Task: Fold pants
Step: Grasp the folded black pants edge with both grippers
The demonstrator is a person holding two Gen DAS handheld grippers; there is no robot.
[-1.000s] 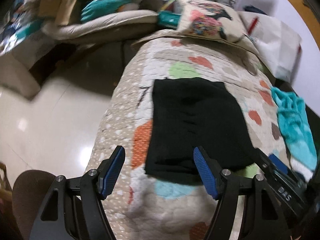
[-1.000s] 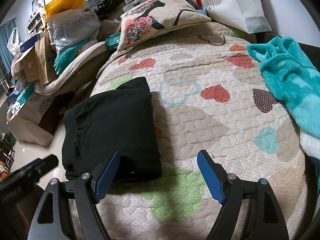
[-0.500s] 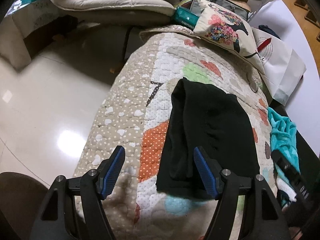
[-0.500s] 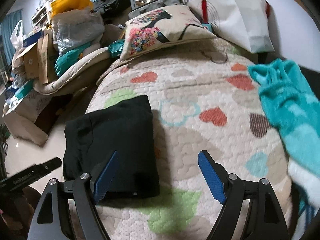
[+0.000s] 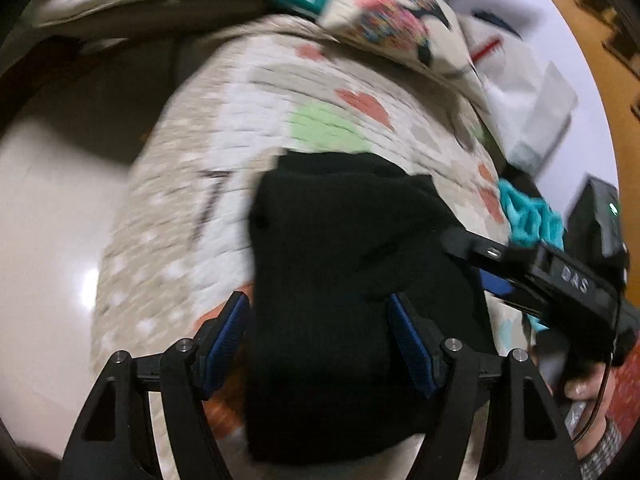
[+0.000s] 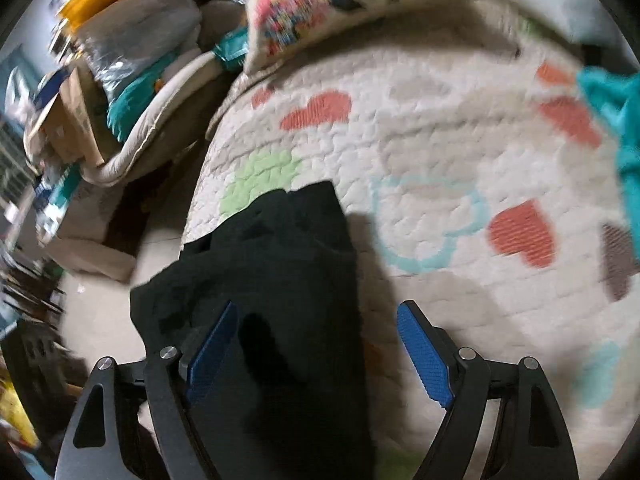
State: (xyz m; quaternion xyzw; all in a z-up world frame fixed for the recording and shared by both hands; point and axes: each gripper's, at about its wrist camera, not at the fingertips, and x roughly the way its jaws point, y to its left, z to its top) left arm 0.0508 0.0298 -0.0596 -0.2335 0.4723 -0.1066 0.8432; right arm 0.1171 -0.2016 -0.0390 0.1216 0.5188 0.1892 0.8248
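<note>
The black pants (image 5: 340, 264) lie folded in a thick bundle on the heart-patterned quilt (image 5: 248, 120). My left gripper (image 5: 320, 344) is open, its blue pads on either side of the bundle's near end, just above it. My right gripper (image 6: 316, 356) is open over the bundle's right edge; its left pad (image 6: 210, 350) is over the black pants (image 6: 280, 280) and its right pad over the quilt (image 6: 460, 140). The right gripper's body also shows in the left wrist view (image 5: 560, 280), beside the pants. Both views are blurred.
A flowered pillow (image 6: 304, 8) lies at the quilt's far end. A teal towel (image 6: 616, 120) lies at the right edge. Boxes, bags and cushions (image 6: 120, 80) are piled to the left beyond the bed. The glossy floor (image 5: 48, 220) lies left of the bed.
Both grippers have moved in low and close over the pants. The bundle now sits between the left gripper's pads, and looks more bunched than before.
</note>
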